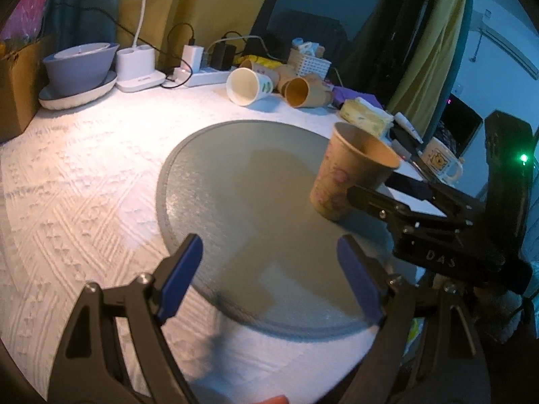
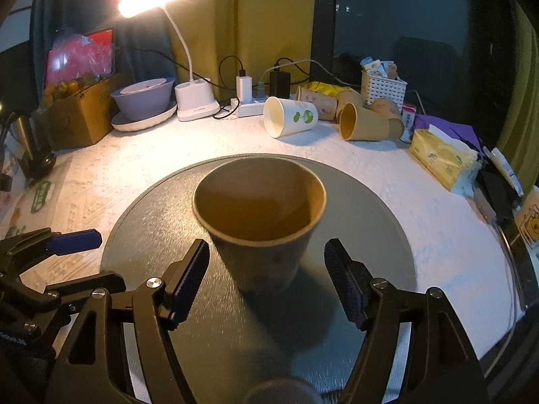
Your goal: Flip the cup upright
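The left gripper (image 1: 269,276) hangs with its fingers apart over the bare mat (image 1: 235,175), holding nothing, likely kept clear of the work. At about three o'clock on the mat the cup (image 2: 259,222) stands mouth up, so the flip looks done. The right gripper (image 2: 266,279) has its fingers spread on either side of the cup, apparently not touching it. Toward twelve o'clock, well apart, lie spare cups (image 2: 289,118); a tissue pack (image 2: 441,161) sits at two o'clock. Nothing blocks a retreat.
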